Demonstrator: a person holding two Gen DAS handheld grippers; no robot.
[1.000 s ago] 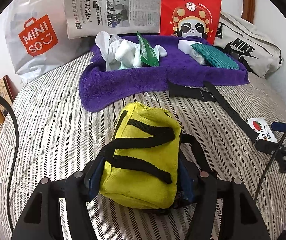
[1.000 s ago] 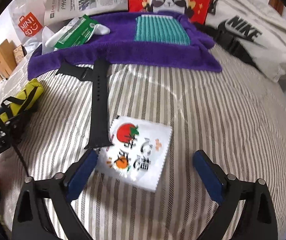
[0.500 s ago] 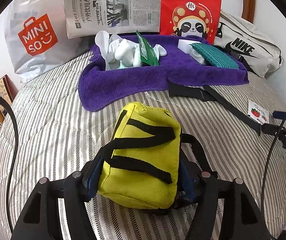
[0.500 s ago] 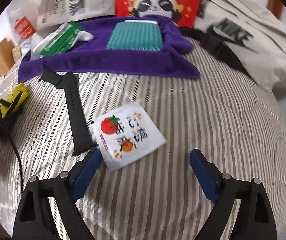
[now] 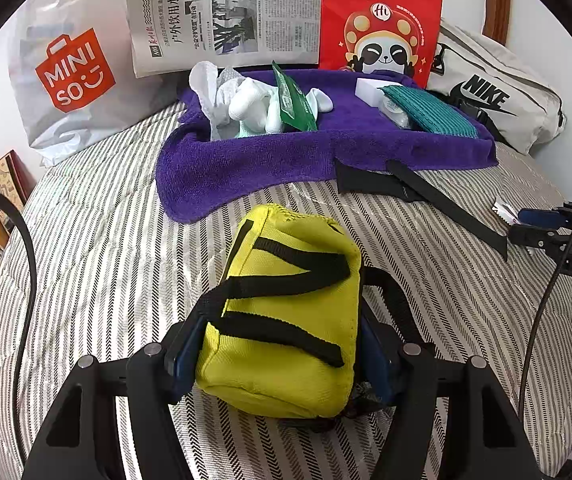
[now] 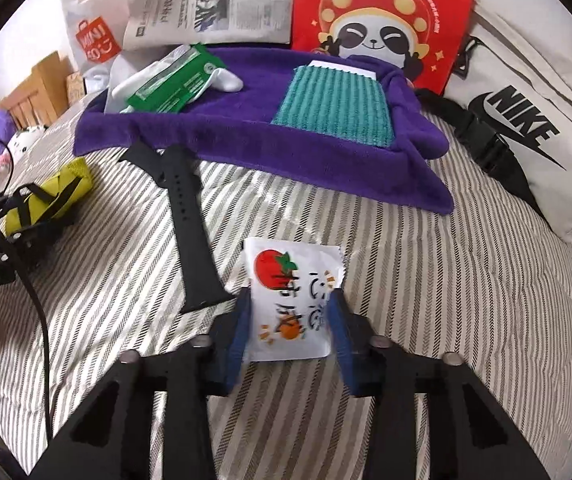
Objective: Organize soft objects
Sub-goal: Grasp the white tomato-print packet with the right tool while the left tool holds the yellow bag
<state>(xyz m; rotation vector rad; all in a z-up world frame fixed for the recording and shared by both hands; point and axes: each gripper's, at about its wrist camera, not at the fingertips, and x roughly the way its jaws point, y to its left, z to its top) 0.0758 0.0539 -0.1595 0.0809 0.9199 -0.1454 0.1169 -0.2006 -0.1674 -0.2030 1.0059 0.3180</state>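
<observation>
Sachet, its printed characters unreadable, is pinched by the just-closed right gripper before the NIKE bag; pouch is clamped by the left gripper.

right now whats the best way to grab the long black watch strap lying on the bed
Grip the black watch strap across its narrow width, about mid-length, coming down from above. It lies flat on the striped bedcover, long and thin, so only the two long edges give the fingers a bite. Its far end reaches the purple towel, and the near end lies close beside the right gripper, so the middle is probably the freest part.
</observation>
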